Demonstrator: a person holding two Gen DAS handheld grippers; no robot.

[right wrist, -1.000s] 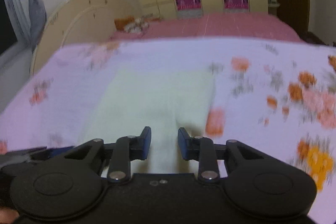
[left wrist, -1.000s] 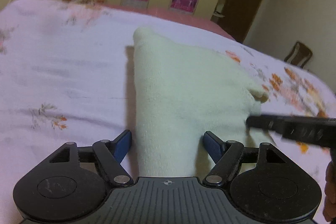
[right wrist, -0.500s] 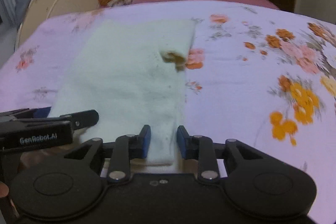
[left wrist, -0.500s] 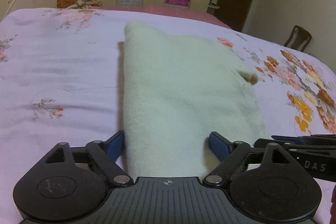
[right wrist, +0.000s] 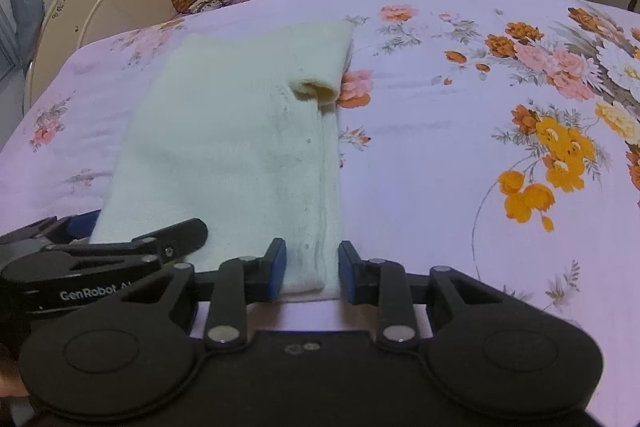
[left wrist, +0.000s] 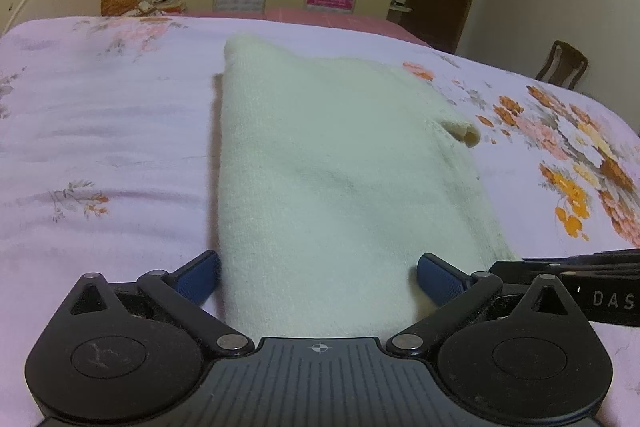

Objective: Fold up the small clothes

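Cream knit garment (left wrist: 336,179) lies flat and lengthwise on the bed (left wrist: 100,147). Your left hand-held gripper (left wrist: 318,277) stands wide apart across its near hem, and your right hand-held gripper (right wrist: 312,271) is apart around the near right corner, probably to lift both together. Nothing blocks the fold; the flowered sheet (right wrist: 500,107) is bare.

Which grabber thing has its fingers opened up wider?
The left gripper. Its blue fingers sit wide apart across the folded cream garment. The right gripper spans only the garment's near right corner.
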